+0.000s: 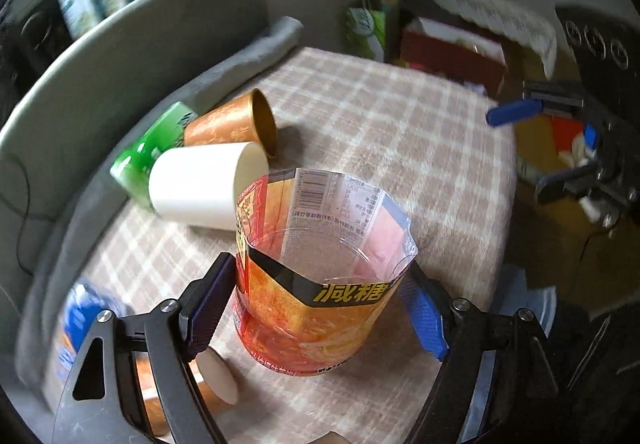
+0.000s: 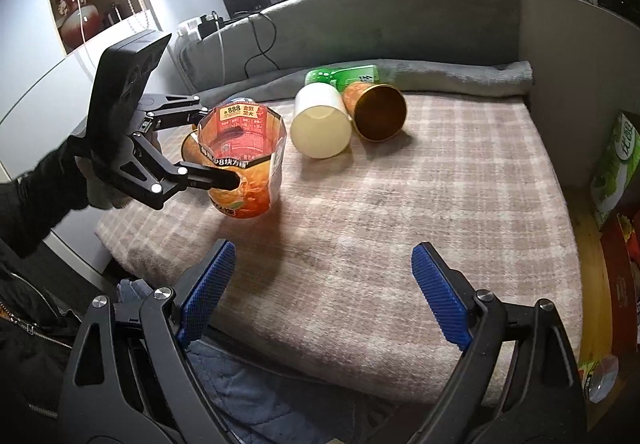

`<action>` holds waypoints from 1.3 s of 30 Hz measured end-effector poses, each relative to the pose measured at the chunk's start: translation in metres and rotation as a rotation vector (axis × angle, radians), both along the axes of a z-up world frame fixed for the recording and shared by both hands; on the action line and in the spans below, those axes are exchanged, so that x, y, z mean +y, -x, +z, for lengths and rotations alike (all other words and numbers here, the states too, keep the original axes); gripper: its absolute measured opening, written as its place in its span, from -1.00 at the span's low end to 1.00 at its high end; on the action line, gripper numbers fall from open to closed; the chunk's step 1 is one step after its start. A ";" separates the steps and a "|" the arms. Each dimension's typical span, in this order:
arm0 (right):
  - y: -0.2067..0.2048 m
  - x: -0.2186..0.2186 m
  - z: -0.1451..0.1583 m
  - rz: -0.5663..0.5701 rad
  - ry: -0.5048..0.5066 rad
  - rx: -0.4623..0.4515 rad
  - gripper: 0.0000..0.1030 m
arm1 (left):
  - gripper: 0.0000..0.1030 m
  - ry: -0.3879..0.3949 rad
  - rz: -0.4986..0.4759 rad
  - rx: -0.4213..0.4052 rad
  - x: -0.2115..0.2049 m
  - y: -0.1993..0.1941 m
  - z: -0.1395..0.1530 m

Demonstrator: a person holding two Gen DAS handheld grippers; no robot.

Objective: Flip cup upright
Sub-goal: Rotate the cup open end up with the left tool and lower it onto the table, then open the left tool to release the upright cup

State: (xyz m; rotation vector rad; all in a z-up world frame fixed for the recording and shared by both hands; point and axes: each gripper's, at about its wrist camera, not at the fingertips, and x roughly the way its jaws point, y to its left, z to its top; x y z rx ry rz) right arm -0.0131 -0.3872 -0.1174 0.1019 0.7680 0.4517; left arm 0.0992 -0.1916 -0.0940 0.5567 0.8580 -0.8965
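Observation:
A clear plastic cup with an orange-red printed label (image 1: 316,292) stands mouth up on the checked cloth, and my left gripper (image 1: 320,304) is shut on its sides. The same cup (image 2: 244,164) shows in the right wrist view, slightly tilted, held by the left gripper (image 2: 224,148). My right gripper (image 2: 324,296) is open and empty above the near edge of the cloth; it also shows in the left wrist view (image 1: 520,148) at the far right. A white cup (image 1: 204,186) and an orange cup with a gold inside (image 1: 236,122) lie on their sides.
A green bottle (image 1: 148,148) lies behind the white cup (image 2: 320,124) and orange cup (image 2: 376,110). Another orange cup (image 1: 208,380) and a blue can (image 1: 76,328) lie beside the left fingers. A grey padded wall (image 2: 360,24) rings the checked cloth (image 2: 400,224). Boxes (image 1: 452,48) stand beyond the cloth.

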 end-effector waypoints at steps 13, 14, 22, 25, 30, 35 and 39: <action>-0.011 0.023 0.004 0.049 0.016 0.000 0.79 | 0.56 0.208 0.212 -0.047 0.043 0.003 -0.011; -0.011 0.024 0.004 0.052 0.017 0.001 0.79 | 0.56 0.222 0.229 -0.051 0.046 0.004 -0.012; -0.017 0.036 0.004 0.073 0.027 0.005 0.79 | 0.56 0.292 0.298 -0.054 0.063 0.002 -0.015; -0.018 0.040 0.004 0.079 0.030 0.009 0.79 | 0.56 0.305 0.311 -0.042 0.066 0.002 -0.020; -0.019 0.046 0.004 0.086 0.038 0.007 0.79 | 0.56 0.322 0.321 -0.040 0.070 0.006 -0.023; -0.020 0.050 0.004 0.090 0.037 0.001 0.79 | 0.57 0.327 0.327 -0.029 0.074 0.006 -0.024; -0.020 0.053 0.005 0.096 0.034 -0.007 0.79 | 0.59 0.315 0.330 -0.026 0.076 0.009 -0.026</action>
